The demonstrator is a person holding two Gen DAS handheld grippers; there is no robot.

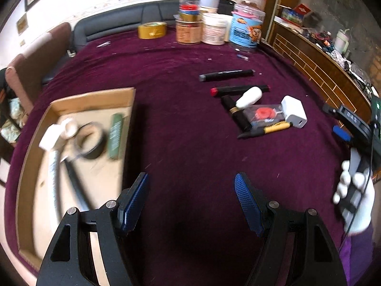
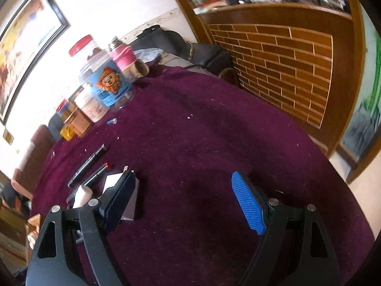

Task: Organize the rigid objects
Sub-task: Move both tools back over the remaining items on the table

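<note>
**Right gripper nearer the loose pile**

The right gripper (image 2: 183, 200) hovers spread and empty over the purple cloth (image 2: 214, 131), its left finger overlapping the white charger (image 2: 112, 183) at about 9 o'clock. The left gripper (image 1: 190, 202) is likewise spread with nothing between its jaws, the pile well off at 1 o'clock and the cardboard tray (image 1: 78, 100) at 10 o'clock. The two black markers (image 1: 227, 75) lie nearly side to side in the left view, coloured caps toward 9 o'clock. By this reckoning the right hand is nearer.
</note>
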